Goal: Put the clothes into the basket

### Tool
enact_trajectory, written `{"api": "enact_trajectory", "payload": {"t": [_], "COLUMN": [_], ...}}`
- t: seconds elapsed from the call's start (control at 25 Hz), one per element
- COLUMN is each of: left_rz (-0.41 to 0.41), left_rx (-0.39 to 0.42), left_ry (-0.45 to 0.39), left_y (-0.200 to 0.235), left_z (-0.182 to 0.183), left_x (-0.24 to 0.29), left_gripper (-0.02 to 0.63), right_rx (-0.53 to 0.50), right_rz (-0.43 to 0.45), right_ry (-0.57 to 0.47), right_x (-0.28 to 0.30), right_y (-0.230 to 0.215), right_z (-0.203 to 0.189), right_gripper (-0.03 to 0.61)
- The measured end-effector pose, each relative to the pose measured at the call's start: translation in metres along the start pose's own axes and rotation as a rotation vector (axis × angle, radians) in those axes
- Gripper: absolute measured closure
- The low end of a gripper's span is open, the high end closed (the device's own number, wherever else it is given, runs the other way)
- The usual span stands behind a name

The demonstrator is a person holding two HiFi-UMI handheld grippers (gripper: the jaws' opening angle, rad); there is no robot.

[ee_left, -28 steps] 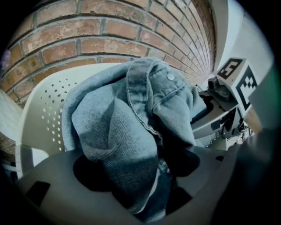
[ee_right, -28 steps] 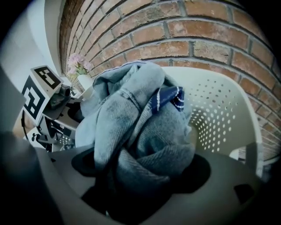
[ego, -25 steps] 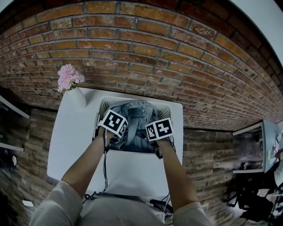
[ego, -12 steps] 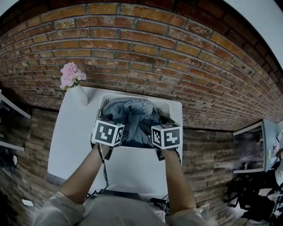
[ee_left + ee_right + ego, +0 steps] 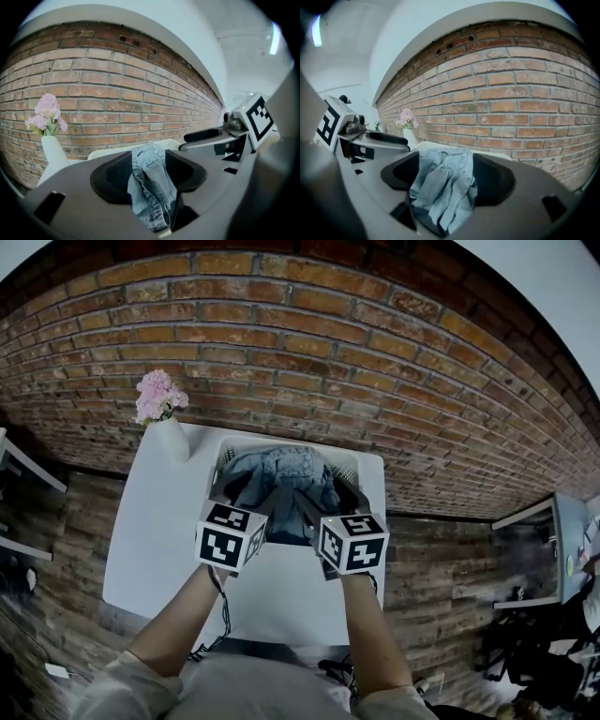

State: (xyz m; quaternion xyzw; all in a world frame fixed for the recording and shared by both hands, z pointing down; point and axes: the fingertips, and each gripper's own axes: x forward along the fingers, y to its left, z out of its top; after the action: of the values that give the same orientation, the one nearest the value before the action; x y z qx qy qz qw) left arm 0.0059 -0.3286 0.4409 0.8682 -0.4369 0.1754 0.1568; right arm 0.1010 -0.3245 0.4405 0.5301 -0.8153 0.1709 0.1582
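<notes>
The denim garment lies bunched in the white basket, which stands at the far edge of the white surface, close to its far right corner. Two folds of the cloth are drawn up towards the near rim.

The left gripper grasps one fold. Its dark fingers have just been closing, and pale blue denim is crumpled tight between them. The right gripper grasps the other fold. Its fingers have likewise just been closing on a thicker wad of cloth.

In the head view both grippers are held side by side above the basket's near rim. They tilt forward and slightly down, marker cubes uppermost. Two bare forearms reach out over the surface's near edge, roughly parallel.

A white vase of pink flowers stands at the far left corner of the surface, against the brick wall.

Only the head view shows the basket whole and how the garment fills it. Only the gripper views show the cloth pinched between the fingers. Each gripper view also catches the other gripper alongside. Above the bricks, they show a white ceiling with a light strip, which the head view lacks.
</notes>
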Motion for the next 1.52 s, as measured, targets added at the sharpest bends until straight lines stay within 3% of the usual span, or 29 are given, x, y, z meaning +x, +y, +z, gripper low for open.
{"api": "enact_trajectory", "payload": {"t": [0.12,0.24,0.36,0.64,0.96,1.52], "left_rz": [0.015,0.015,0.02,0.006,0.001,-0.005], "left_rx": [0.022,0.035,0.072,0.146,0.191,0.231], "left_ry": [-0.065,-0.115,-0.167,-0.236,-0.288,-0.313], "left_y": [-0.006,-0.014,-0.024,-0.057,-0.083,-0.118], "left_z": [0.013,0.023,0.032,0.044,0.049,0.029], "left_x": [-0.014,-0.031,-0.049,-0.091,-0.14,-0.193], "left_gripper": [0.453,0.551,0.583,0.606,0.606,0.606], "right_rx": [-0.008,-0.006,-0.029,-0.074,-0.155,-0.171], "right_rz": [0.005,0.002,-0.01,0.001,0.003,0.019], "right_ry": [-0.078,-0.141,-0.195,-0.278,-0.339,-0.373], "right_x": [-0.013,-0.029,-0.047,-0.088,-0.137,-0.191], "right_y": [0.013,0.026,0.039,0.072,0.105,0.148], "right_z": [0.015,0.024,0.029,0.042,0.052,0.029], "right_gripper": [0.291,0.426,0.519,0.565,0.571,0.572]}}
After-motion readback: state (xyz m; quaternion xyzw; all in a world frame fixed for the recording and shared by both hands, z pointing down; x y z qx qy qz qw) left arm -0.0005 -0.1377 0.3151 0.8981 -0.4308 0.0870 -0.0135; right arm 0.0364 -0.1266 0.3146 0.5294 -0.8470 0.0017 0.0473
